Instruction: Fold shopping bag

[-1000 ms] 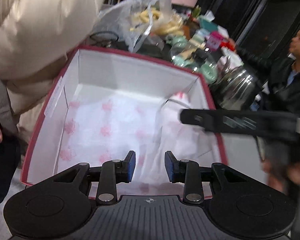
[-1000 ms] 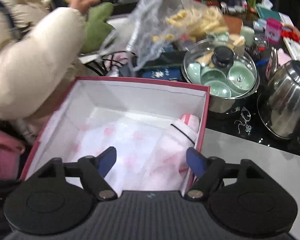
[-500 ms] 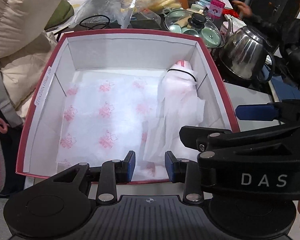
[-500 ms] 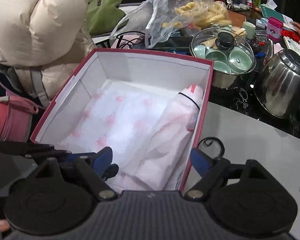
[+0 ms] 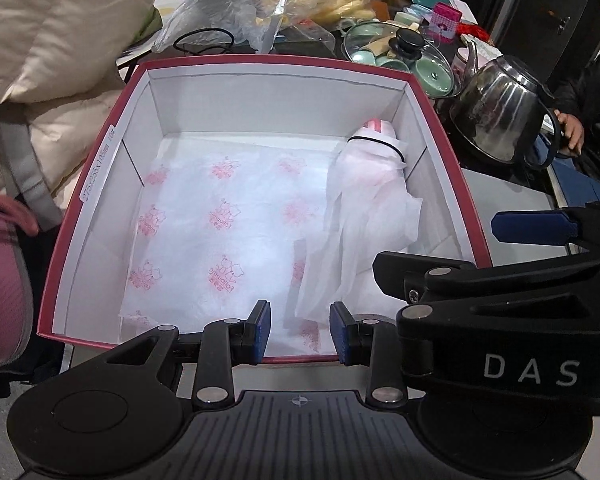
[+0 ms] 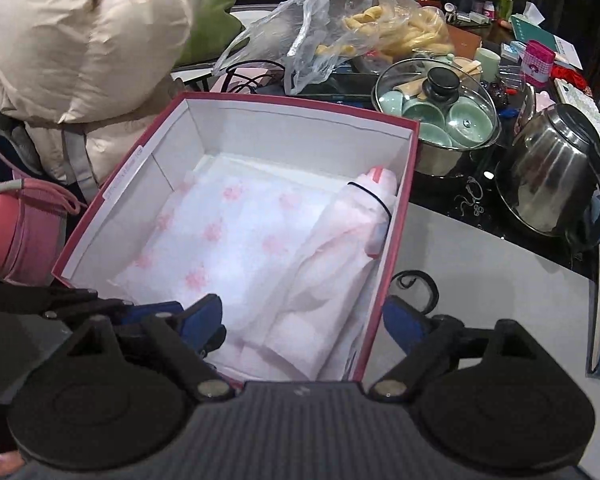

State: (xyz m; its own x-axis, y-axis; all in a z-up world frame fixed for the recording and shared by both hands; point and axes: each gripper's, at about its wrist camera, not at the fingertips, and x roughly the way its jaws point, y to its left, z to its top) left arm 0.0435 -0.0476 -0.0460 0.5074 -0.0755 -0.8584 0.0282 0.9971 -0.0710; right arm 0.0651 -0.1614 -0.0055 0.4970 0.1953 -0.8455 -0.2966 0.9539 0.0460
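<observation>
A white shopping bag printed with pink logos (image 5: 224,236) (image 6: 228,236) lies flat on the floor of a red box with a white inside (image 5: 260,68) (image 6: 300,106). A second white bag, rolled and bound by a black elastic band (image 5: 370,184) (image 6: 352,224), leans in the box's far right corner. My left gripper (image 5: 300,334) hovers over the box's near wall, open by a small gap, with nothing between its pads. My right gripper (image 6: 304,316) stands wide open over the near right corner, straddling the box's right wall; its blue pad (image 5: 532,228) shows in the left wrist view.
A person in a cream puffer jacket (image 6: 80,60) stands at the box's left beside a pink bag (image 6: 16,232). Behind the box are a plastic bag of food (image 6: 360,28), a glass-lidded pot of cups (image 6: 436,108) and a steel kettle (image 6: 556,176). Grey tabletop (image 6: 480,276) lies right.
Both grippers have drawn back toward the box's near edge, so more of the box shows. The right gripper left its place across the box and sits beside the left one. The bags have not moved.
</observation>
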